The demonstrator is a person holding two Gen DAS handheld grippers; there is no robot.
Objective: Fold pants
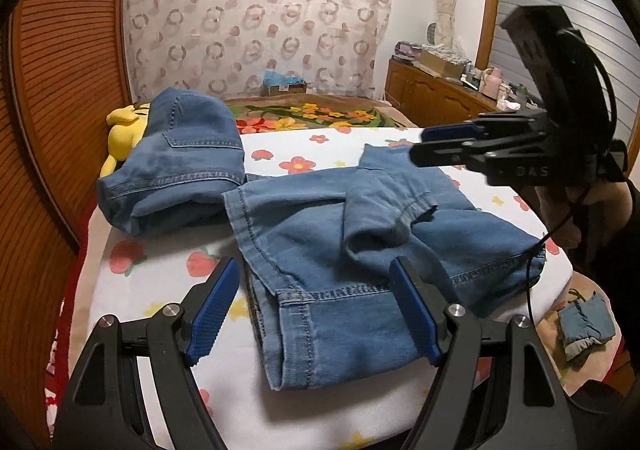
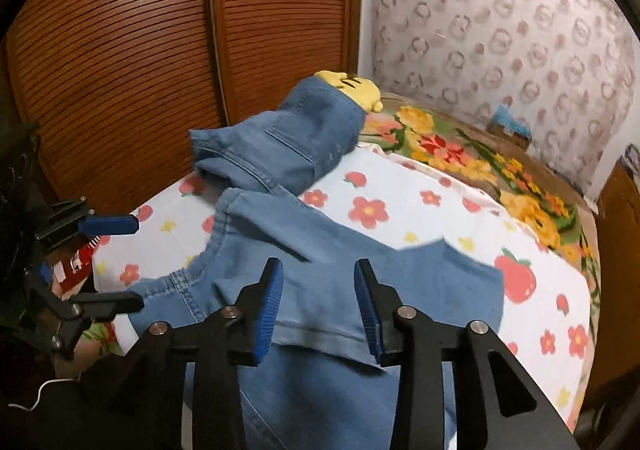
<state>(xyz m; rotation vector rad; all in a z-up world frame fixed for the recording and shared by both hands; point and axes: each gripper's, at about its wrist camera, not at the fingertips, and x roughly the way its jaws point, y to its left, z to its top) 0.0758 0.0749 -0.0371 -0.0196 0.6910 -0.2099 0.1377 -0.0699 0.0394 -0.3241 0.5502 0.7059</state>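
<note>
A pair of blue denim pants (image 1: 320, 234) lies on a white sheet with red flowers and strawberries (image 1: 160, 290) spread over the bed. The garment is only partly arranged. In the left wrist view its long axis runs from the near centre of the sheet away toward the far left, where the waist end with a stitched back pocket is draped up over a yellow plush toy (image 1: 122, 129) near the slatted wooden doors (image 1: 60, 89). Nearer the camera, 1 leg is doubled back across the other, its hemmed cuff pointing to the right, and a stitched hem edge faces the viewer at the bottom.

The left gripper (image 1: 316, 310) hovers just above the near hem with its jaws well apart; the blue pads straddle the cloth without pressing on it, and nothing is held. The right gripper (image 2: 318, 306) hangs over the right part of the pants with a moderate gap between its blue pads; the denim lies below them and is not pinched. In the left wrist view this gripper appears at the right, raised clear of the fabric, with a hand (image 1: 576, 209) on its grip.

A floral blanket (image 2: 480, 157) covers the far part of the bed, before a patterned curtain (image 1: 260, 17). A small folded blue cloth (image 1: 586, 324) lies beyond the sheet's right edge.
</note>
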